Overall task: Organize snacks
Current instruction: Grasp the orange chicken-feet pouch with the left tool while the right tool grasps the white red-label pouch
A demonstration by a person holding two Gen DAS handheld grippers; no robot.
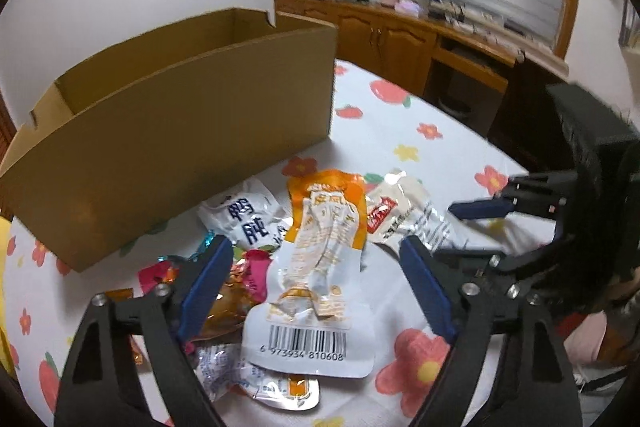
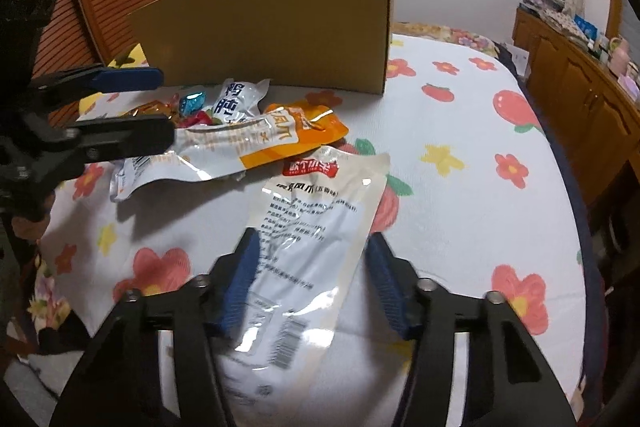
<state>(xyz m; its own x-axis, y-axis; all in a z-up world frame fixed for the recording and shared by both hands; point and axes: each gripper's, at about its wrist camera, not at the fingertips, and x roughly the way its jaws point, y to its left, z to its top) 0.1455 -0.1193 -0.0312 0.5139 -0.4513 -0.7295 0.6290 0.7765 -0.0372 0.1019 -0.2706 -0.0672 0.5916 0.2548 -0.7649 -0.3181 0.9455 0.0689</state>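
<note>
While the left tongs (image 1: pixel 316 291) are hanging apart over the snack pile, their blue pads are straddling the orange pouch (image 1: pixel 320 267) without pressing it. The right tongs (image 2: pixel 312 283) are also straddling a pouch, the white pouch (image 2: pixel 316 211): the left pad is lying against its edge and the right pad is standing just clear, so nothing is clamped yet.

Both pouches are lying on the flowered cloth (image 2: pixel 460 131), which looks like a bed cover rather than a tabletop. The box (image 1: pixel 172 131) is standing open just behind the pile, and no snack is showing inside it from here.

Several risks are building, in my judgement. The white pouch is glossy and flat, so pads closing across its width are likely to buckle it or slide off rather than lift it. The orange pouch is overlapping the small candies (image 1: pixel 240 275) and the duck pouch (image 1: pixel 248 223), so a lift could be dragging neighbours along or scattering them. The two pouches are also touching, and pulling one may be shifting the other out from between its pads. The soft cloth could be bunching into either grip.
</note>
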